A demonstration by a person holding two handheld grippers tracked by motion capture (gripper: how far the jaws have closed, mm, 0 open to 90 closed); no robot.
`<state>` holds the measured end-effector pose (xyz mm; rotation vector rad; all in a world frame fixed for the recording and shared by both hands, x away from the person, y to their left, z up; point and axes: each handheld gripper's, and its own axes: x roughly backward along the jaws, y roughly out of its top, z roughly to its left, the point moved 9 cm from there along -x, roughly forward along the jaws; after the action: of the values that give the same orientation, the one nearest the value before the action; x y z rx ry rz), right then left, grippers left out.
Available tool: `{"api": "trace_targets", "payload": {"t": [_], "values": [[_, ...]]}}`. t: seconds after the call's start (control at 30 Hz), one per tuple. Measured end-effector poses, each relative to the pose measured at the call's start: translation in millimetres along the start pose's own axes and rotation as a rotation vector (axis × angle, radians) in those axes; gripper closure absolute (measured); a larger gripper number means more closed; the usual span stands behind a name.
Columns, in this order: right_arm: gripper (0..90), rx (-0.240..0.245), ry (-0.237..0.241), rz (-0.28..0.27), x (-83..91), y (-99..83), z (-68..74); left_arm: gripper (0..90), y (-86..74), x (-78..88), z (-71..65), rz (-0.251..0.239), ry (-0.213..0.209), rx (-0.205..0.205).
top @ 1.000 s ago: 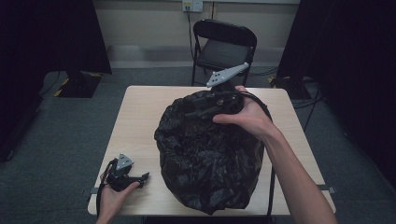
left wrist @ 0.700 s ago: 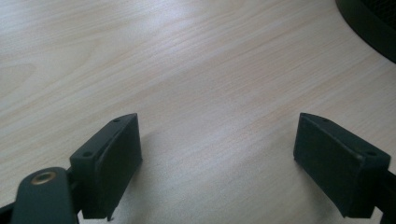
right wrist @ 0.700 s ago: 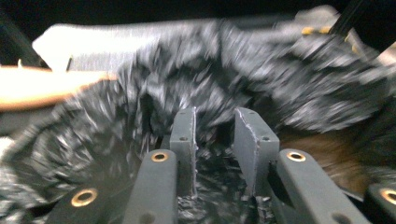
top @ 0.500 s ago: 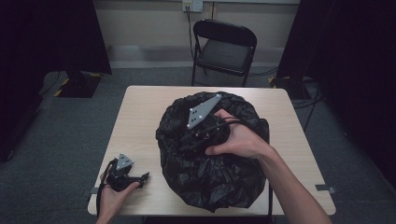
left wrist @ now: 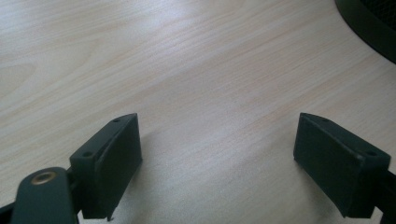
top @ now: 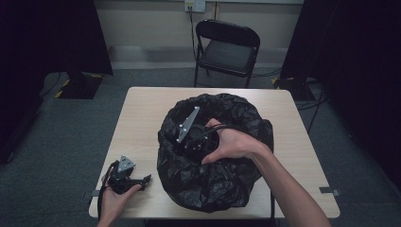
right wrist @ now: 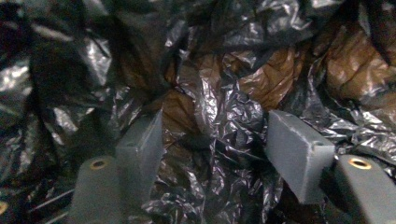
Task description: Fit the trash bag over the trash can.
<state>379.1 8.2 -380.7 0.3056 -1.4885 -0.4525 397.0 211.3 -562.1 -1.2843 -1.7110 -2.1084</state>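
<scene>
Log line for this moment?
right gripper: open, inside black bag | left gripper: open, over bare table | bag: not gripped

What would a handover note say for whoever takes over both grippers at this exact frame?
Left gripper: open, resting low over bare table at the near left corner, holding nothing.
Right gripper: open, pushed down into the crumpled black plastic bag, jaws either side of a fold but not closed on it.
Bag sits mid-table, bunched into a mound, mouth upward.
Done: right gripper is in among the folds.
Left: probably close on a fold and bring the left gripper over to help; what lies under the plastic cannot be told.
</scene>
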Motion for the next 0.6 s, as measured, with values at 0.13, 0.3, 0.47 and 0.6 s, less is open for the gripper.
{"api": "trace_targets", "payload": {"t": [0.13, 0.3, 0.47, 0.6], "values": [[33.6, 0.022, 0.008, 0.029, -3.8, -3.8, 2.7, 14.7, 0.0, 0.0, 0.0, 0.000, 0.000, 0.000], [28.0, 0.013, -0.027, -0.027, 1.8, 2.4, -2.8, 14.7, 0.0, 0.0, 0.0, 0.000, 0.000, 0.000], [24.6, -0.010, -0.052, -0.128, 18.3, 12.8, -10.4, 14.7, 0.0, 0.0, 0.0, 0.000, 0.000, 0.000], [23.5, -0.024, -0.065, -0.185, 29.4, 16.0, -13.3, 14.6, 0.0, 0.0, 0.0, 0.000, 0.000, 0.000]]}}
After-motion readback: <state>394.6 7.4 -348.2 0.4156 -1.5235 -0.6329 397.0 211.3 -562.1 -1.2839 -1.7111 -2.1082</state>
